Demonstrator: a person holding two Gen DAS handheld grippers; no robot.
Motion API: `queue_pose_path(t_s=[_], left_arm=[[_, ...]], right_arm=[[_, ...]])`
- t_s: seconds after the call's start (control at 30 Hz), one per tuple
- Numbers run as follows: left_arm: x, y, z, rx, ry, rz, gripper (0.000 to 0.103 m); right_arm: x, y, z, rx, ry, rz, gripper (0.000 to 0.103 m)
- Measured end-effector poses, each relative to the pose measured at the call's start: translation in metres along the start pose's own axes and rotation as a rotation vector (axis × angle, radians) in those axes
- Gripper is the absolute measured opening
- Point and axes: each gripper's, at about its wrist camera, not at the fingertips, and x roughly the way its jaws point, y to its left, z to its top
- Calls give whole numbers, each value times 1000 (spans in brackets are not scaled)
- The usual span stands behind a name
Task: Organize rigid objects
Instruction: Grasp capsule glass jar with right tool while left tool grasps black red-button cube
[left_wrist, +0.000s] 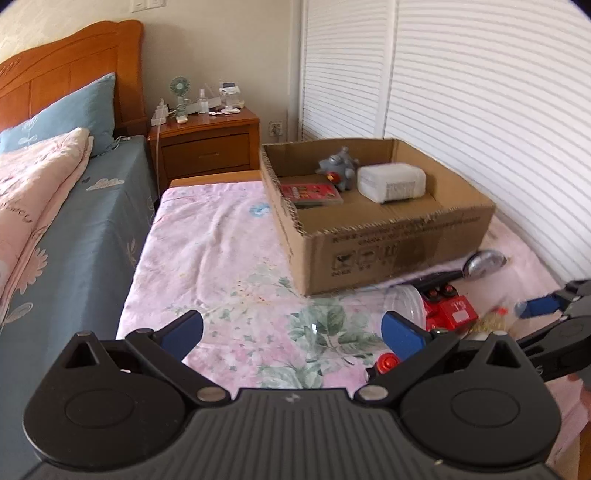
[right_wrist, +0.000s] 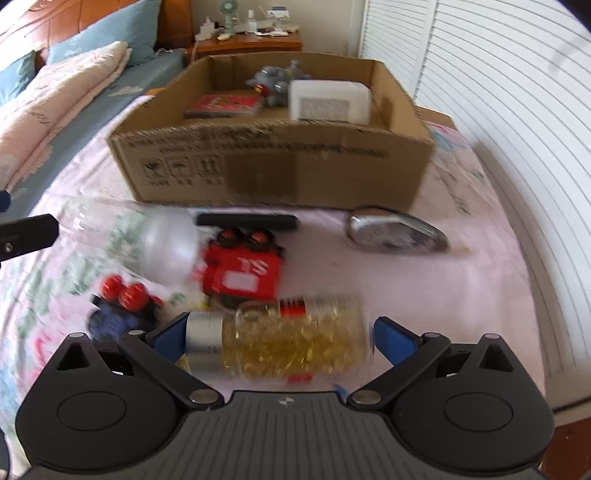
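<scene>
A: Your right gripper (right_wrist: 279, 338) is wide open, and the capsule bottle (right_wrist: 295, 339) lies between its blue pads. It holds nothing yet; I cannot tell if a pad touches the silver cap.

B: How does the bottle lie?

A: On its side on the flowered bed cover (right_wrist: 480, 258). Its long axis goes left to right, so along the line from one finger to the other. The silver cap is toward the left pad, the clear bottom toward the right pad. If you close now, I think you press it from end to end, not around the body. This hold could slip. Turning your wrist so the pads meet the round sides looks safer to me.

B: And my left gripper?

A: Your left gripper (left_wrist: 291, 334) is also open wide and empty. It hangs over bare bed cover, to the left of the pile. The clear plastic jar (left_wrist: 402, 299) and the red toy block (left_wrist: 448, 312) are just beside its right finger. For the capsule bottle your right hand is clearly nearer.

B: Where must the things go?

A: I judge into the cardboard box (right_wrist: 273, 166), straight ahead behind the pile. It already has a red book (right_wrist: 223, 105), a grey toy (right_wrist: 275, 83) and a white container (right_wrist: 328, 101) inside. The front part of the box floor looks free.
</scene>
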Motion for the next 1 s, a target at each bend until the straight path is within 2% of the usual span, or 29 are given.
queue_pose_path(t_s=[0.17,0.23,0.4,0.5,0.77,0.9,1.0], left_arm=[[5,-25,-5,96,28,-30,102],[8,-33,-8,116,48,-53,102],[21,-43,-14,75,142,-154,102],[31,-44,-18,22,182,-183,102],[45,-34,-29,-12,247,-119,102],[44,-25,-36,38,241,-45,102],[40,-21,-40,44,213,-46,102]], right_arm=[[10,-17,-12,27,33,-22,103],[10,-20,-15,19,16,-18,103],[9,-23,-20,-15,-14,5,103],[8,-25,-22,-28,-29,13,103],[6,-29,-27,-53,-59,33,103],[5,-29,-29,-57,-69,35,103],[5,-29,-31,-60,-81,38,103]])
